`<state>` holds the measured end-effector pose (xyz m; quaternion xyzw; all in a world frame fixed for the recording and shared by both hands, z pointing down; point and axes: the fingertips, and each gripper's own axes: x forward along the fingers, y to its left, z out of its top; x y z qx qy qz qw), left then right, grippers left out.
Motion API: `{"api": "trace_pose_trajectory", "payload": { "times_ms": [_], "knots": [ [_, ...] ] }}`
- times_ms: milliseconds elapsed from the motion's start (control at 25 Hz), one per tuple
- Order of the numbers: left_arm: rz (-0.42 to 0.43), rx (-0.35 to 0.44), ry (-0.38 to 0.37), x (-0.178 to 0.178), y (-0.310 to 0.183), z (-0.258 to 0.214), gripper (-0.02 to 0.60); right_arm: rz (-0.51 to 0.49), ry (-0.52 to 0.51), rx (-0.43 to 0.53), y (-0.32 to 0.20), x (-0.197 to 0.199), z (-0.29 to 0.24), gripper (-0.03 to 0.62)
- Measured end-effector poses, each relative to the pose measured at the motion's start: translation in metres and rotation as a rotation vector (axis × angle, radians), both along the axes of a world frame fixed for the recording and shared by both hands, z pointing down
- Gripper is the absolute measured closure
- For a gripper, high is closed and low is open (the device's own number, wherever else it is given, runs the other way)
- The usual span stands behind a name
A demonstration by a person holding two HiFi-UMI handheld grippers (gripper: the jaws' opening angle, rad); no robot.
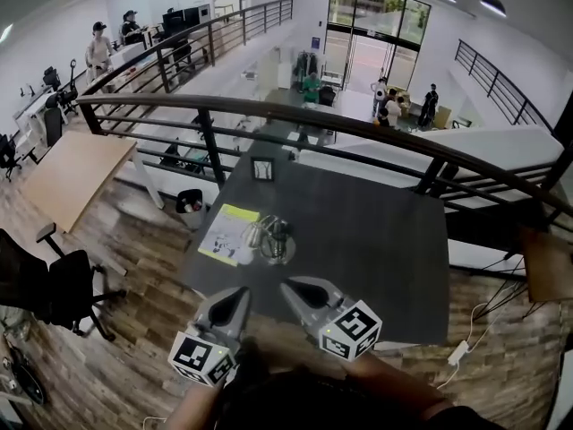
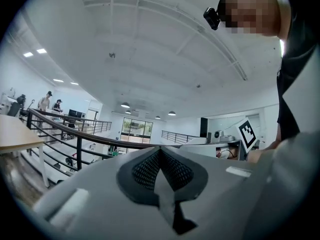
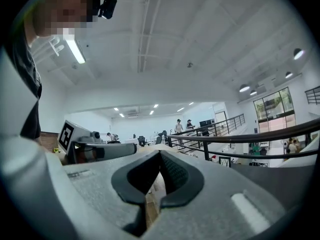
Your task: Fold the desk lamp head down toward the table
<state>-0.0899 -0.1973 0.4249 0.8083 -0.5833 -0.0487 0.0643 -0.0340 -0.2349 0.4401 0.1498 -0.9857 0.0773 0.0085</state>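
Since left gripper [image 1: 242, 294] and right gripper [image 1: 289, 286] are closed and empty, a push could slide the desk lamp [image 1: 271, 238]. Hinge position appears unclear.

We stand on a bright office mezzanine.
Our dark worktop [image 1: 376, 240] stands on a wood-plank floor [image 1: 125, 348] by a curved black railing [image 1: 269, 107]; a pale wooden table [image 1: 72, 176] and a black office chair [image 1: 54, 289] sit to the left, and tall windows [image 1: 376, 25] glow beyond.
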Motion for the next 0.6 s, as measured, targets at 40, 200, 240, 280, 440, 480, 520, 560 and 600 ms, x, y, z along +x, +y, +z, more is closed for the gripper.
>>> {"api": "trace_pose_trajectory", "payload": {
  "times_ms": [40,200,240,280,440,480,520,560,600],
  "knots": [
    [0.018,0.0,0.002,-0.003,-0.007,0.001,0.58,0.012,0.005,-0.002,-0.004,-0.002,0.0,0.591],
    [0.079,-0.008,0.006,-0.015,-0.029,0.001,0.58,0.068,0.019,-0.018,-0.022,-0.011,0.002,0.591],
    [0.092,-0.011,0.007,-0.019,-0.033,0.0,0.58,0.083,0.021,-0.025,-0.026,-0.015,0.003,0.591],
    [0.105,-0.014,0.01,-0.024,-0.039,0.0,0.58,0.097,0.025,-0.031,-0.03,-0.019,0.004,0.591],
    [0.166,-0.016,0.031,-0.051,-0.064,0.006,0.58,0.156,0.047,-0.039,-0.051,-0.044,0.006,0.591],
    [0.182,-0.015,0.033,-0.057,-0.069,0.007,0.58,0.17,0.052,-0.039,-0.056,-0.049,0.007,0.588],
    [0.198,-0.015,0.034,-0.061,-0.075,0.007,0.58,0.186,0.056,-0.042,-0.06,-0.054,0.009,0.582],
    [0.216,-0.015,0.036,-0.064,-0.079,0.007,0.58,0.204,0.062,-0.047,-0.065,-0.057,0.011,0.576],
    [0.235,-0.016,0.038,-0.068,-0.084,0.008,0.58,0.222,0.067,-0.055,-0.069,-0.061,0.015,0.566]
  ]
}}
